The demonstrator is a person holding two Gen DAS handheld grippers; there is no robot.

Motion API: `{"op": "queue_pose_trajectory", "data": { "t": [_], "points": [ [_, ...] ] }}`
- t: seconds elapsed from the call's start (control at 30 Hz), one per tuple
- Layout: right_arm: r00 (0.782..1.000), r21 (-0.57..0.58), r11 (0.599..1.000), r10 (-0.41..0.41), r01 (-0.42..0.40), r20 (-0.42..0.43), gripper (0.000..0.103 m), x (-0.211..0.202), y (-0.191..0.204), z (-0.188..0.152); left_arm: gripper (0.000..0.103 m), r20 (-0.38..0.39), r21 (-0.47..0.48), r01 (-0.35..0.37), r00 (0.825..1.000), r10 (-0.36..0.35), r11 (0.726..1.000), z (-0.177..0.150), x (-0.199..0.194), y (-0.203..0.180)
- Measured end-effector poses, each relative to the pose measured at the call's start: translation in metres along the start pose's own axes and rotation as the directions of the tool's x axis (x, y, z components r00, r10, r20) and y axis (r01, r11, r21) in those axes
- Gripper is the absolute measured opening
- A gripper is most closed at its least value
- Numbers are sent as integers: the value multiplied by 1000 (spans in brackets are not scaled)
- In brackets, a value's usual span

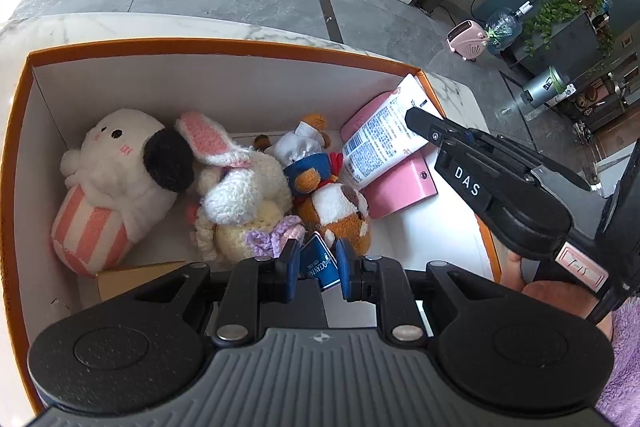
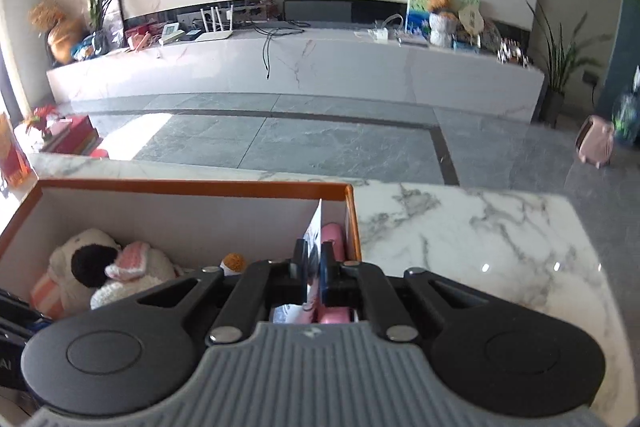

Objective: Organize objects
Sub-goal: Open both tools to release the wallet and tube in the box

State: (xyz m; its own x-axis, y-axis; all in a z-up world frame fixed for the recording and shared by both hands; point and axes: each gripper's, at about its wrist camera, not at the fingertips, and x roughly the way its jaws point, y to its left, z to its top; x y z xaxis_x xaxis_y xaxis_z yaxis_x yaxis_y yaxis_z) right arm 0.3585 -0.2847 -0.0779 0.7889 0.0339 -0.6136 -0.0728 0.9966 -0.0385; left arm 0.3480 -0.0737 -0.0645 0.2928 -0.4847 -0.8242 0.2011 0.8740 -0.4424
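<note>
On a marble table [image 2: 460, 227] above grey floor tiles [image 2: 300, 143], my orange box [image 1: 224, 47] held 3 plush toys; my left gripper [image 1: 319, 267] clamped 1 blue tag [image 1: 318, 261], my right gripper [image 2: 314, 269] 1 white tube [image 1: 384, 139].

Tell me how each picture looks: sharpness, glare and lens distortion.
Left wrist view: sharp, evenly lit; fisheye bows the orange box rim, corners vignetted. Right wrist view: softer, blurred at the right edge around the pink heater; sun glare whitens the floor at left.

White marble table [image 2: 480, 239], orange box [image 1: 224, 45] on it, near its edge.
</note>
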Motion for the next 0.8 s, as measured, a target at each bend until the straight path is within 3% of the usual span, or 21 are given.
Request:
{"op": "queue_pose_trajectory", "data": {
  "t": [0.1,0.27,0.37,0.43,0.47,0.6,0.7,0.8],
  "points": [
    [999,-121,992,-17,21,41,5,-3,16,-2,23,0,4,-1,1000,1,1000,-2,0,0],
    [999,-156,988,-20,13,-46,8,3,18,-2,23,-1,5,-9,1000,9,1000,-4,-4,0],
    [997,-94,996,6,-13,-74,10,0,6,2,23,4,15,-18,1000,18,1000,-4,-8,-1],
    [995,-29,999,36,-39,-90,28,-6,-1,4,22,10,35,-26,1000,25,999,-4,-15,-3],
    [994,-8,999,51,-52,-98,31,-8,-4,6,23,16,43,-30,999,29,999,-3,-20,-5],
    [991,71,995,70,-63,-111,35,-32,-11,16,25,64,69,-25,998,21,997,-7,-49,-10],
    [983,169,977,146,-127,-110,35,-65,-12,15,30,107,118,-25,994,13,993,-19,-77,-14],
    [986,123,980,165,-159,-40,41,-115,4,0,44,185,183,-83,982,49,980,-52,-110,-15]
  ]
}}
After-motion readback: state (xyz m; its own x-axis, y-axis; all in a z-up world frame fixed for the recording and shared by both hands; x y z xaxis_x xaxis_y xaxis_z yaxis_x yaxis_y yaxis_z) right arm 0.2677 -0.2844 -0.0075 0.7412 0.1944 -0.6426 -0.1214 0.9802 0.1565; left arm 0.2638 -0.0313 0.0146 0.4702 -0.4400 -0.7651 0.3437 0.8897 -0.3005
